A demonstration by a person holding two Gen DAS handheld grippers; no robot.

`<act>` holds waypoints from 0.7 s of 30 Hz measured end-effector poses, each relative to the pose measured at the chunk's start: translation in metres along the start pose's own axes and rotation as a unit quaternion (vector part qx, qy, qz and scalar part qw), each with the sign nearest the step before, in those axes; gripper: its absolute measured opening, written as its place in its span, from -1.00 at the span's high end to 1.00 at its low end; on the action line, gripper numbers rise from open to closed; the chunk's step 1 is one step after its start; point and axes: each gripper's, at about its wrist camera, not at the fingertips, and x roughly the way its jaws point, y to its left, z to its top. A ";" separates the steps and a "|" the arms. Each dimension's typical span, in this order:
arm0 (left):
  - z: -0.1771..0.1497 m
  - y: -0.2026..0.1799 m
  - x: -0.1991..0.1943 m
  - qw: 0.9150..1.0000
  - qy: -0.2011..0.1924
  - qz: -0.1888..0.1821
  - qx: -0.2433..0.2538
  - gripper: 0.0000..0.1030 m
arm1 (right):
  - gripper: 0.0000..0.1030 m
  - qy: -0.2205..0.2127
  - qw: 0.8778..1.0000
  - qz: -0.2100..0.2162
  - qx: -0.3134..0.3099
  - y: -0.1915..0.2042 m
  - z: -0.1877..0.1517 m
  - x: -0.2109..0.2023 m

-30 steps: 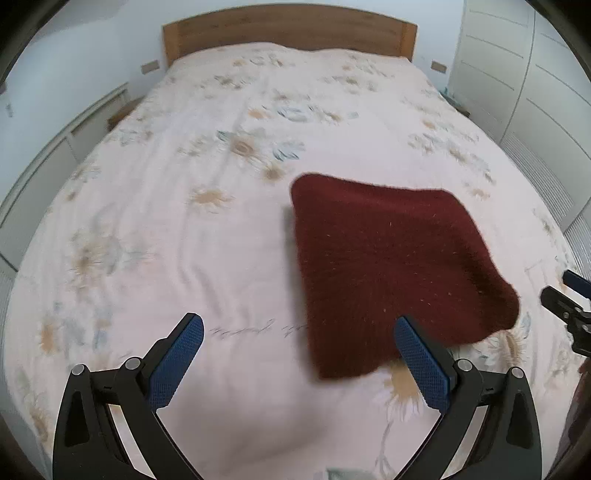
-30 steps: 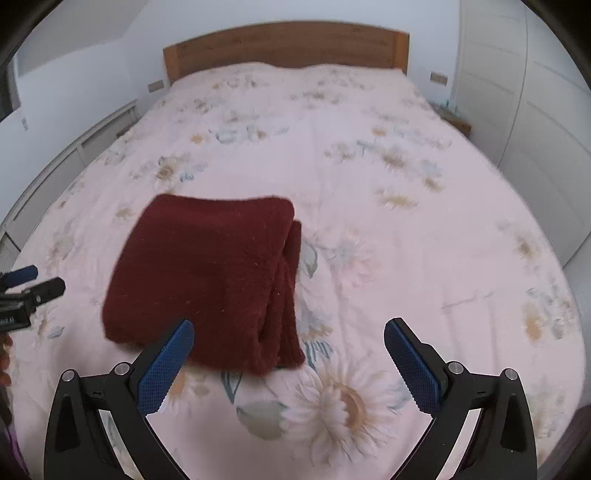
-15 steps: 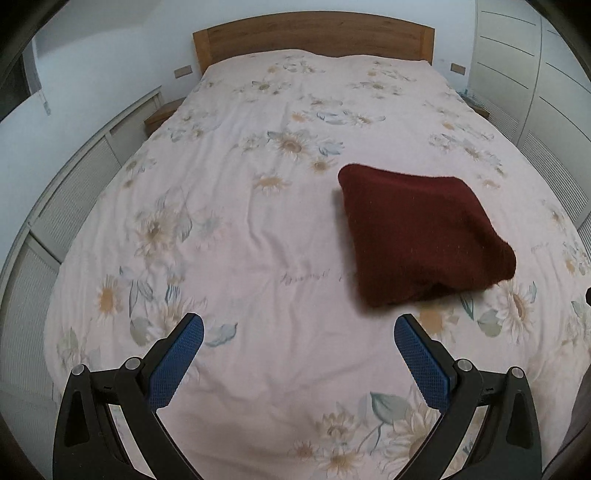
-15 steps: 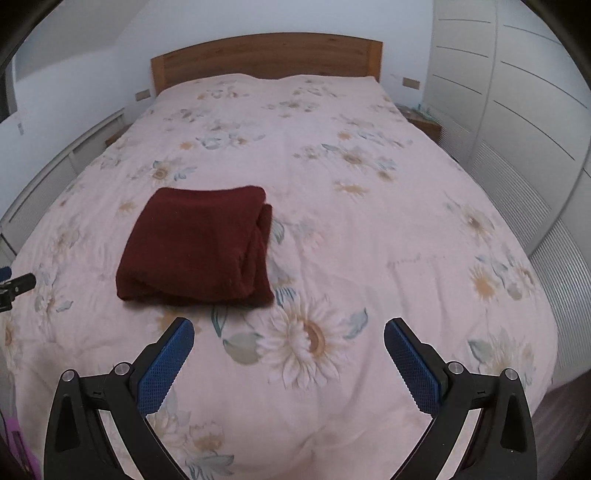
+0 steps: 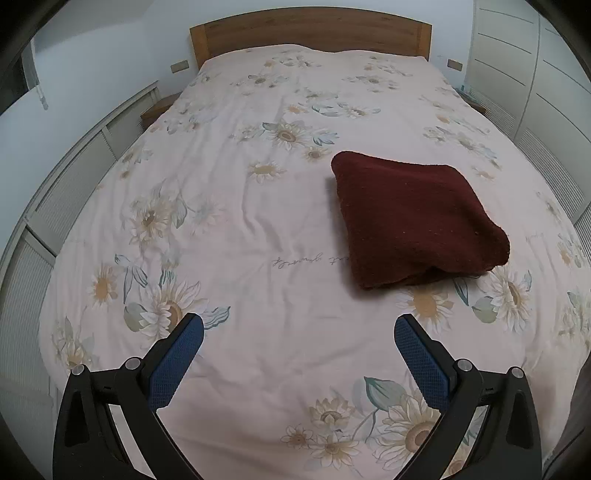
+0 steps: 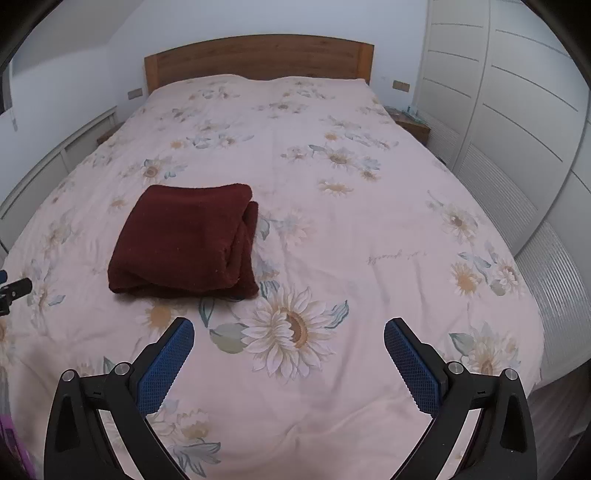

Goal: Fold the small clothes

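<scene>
A dark red fuzzy garment [image 5: 413, 218] lies folded into a thick square on the floral bedspread [image 5: 258, 221]. It also shows in the right wrist view [image 6: 188, 240], with its stacked layers facing right. My left gripper [image 5: 299, 326] is open and empty, held above the bed's near part, short of the garment and to its left. My right gripper [image 6: 290, 326] is open and empty, short of the garment and to its right. The tip of the left gripper [image 6: 14, 288] shows at the left edge of the right wrist view.
The bed has a wooden headboard [image 5: 314, 33] at the far end. White wardrobe doors [image 6: 517, 110] run along the right side, and a small nightstand [image 6: 410, 123] stands by them. Low white panelling [image 5: 74, 177] lines the left wall.
Both grippers have pulled back and up from the folded garment, which now sits farther off in both views. The garment has not moved, and both grippers stay open.
</scene>
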 end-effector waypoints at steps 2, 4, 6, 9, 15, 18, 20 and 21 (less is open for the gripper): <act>-0.001 0.000 -0.001 1.000 0.000 -0.001 -0.001 -0.98 | -1.00 0.002 1.000 -0.001 0.000 0.001 0.000 0.000; -0.001 0.000 -0.001 1.000 -0.002 0.002 0.000 -0.98 | -1.00 0.004 1.000 0.001 0.001 0.001 -0.001 0.000; -0.001 0.000 -0.002 1.000 -0.001 0.004 0.002 -0.98 | -1.00 0.005 1.000 0.001 0.001 0.001 -0.002 0.000; -0.002 0.000 -0.001 1.000 0.003 0.001 0.000 -0.98 | -1.00 0.006 1.000 0.002 0.002 -0.001 -0.002 0.000; -0.006 0.001 0.000 1.000 0.007 0.007 -0.004 -0.98 | -1.00 0.008 1.000 0.001 0.001 -0.001 -0.003 -0.001; -0.007 0.002 0.001 1.000 0.009 0.008 -0.004 -0.98 | -1.00 0.010 1.000 0.002 0.000 -0.001 -0.004 -0.001; -0.007 0.000 0.002 1.000 0.013 0.011 -0.001 -0.98 | -1.00 0.010 1.000 0.002 -0.002 -0.001 -0.004 -0.002; -0.008 0.000 0.003 1.000 0.015 0.014 -0.001 -0.98 | -1.00 0.010 1.000 0.002 -0.003 -0.001 -0.004 -0.002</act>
